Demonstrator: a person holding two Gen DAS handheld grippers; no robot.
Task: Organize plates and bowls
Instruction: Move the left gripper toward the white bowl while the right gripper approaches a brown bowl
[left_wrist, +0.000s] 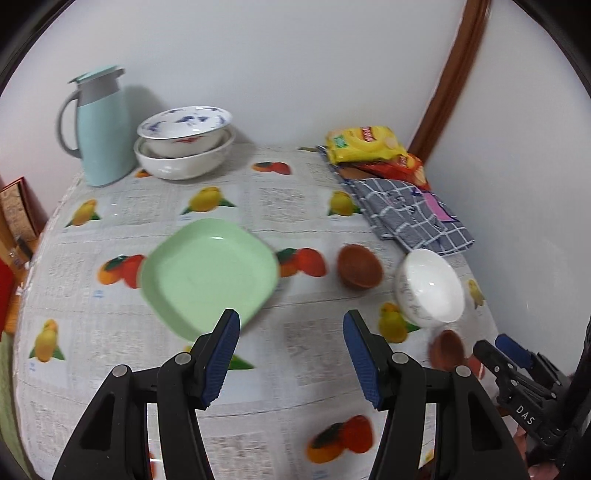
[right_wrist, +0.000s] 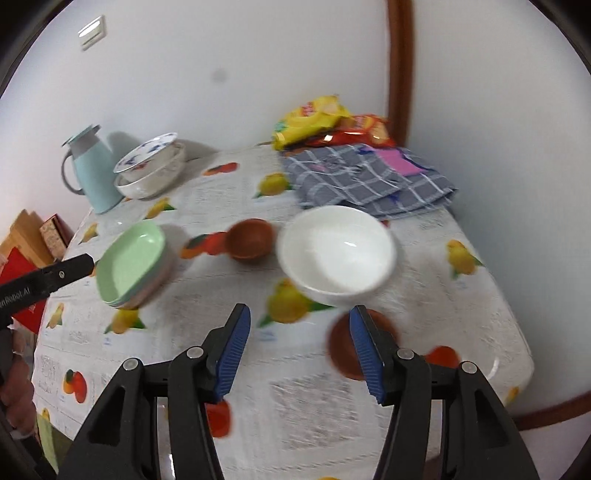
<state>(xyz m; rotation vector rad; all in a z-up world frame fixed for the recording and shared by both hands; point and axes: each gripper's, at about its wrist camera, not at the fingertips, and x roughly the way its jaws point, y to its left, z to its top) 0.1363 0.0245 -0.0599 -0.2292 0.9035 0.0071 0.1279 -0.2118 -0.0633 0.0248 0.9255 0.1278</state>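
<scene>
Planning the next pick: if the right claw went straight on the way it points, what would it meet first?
Probably the small brown bowl beside its right finger, or bare tablecloth just left of it; depth is unclear. The white bowl lies beyond.

Left tongs (left_wrist: 290, 330): jaws parted, nothing between the blue ribbed pads (left_wrist: 221, 360), pointing steeply down and hanging above the table. Right tongs (right_wrist: 300, 326): jaws parted likewise, gap empty, same downward pitch, clear of the table. In the left wrist view the right tongs show at the lower right edge; in the right wrist view the left tongs enter from the left, with a hand (right_wrist: 14, 398) below.
</scene>
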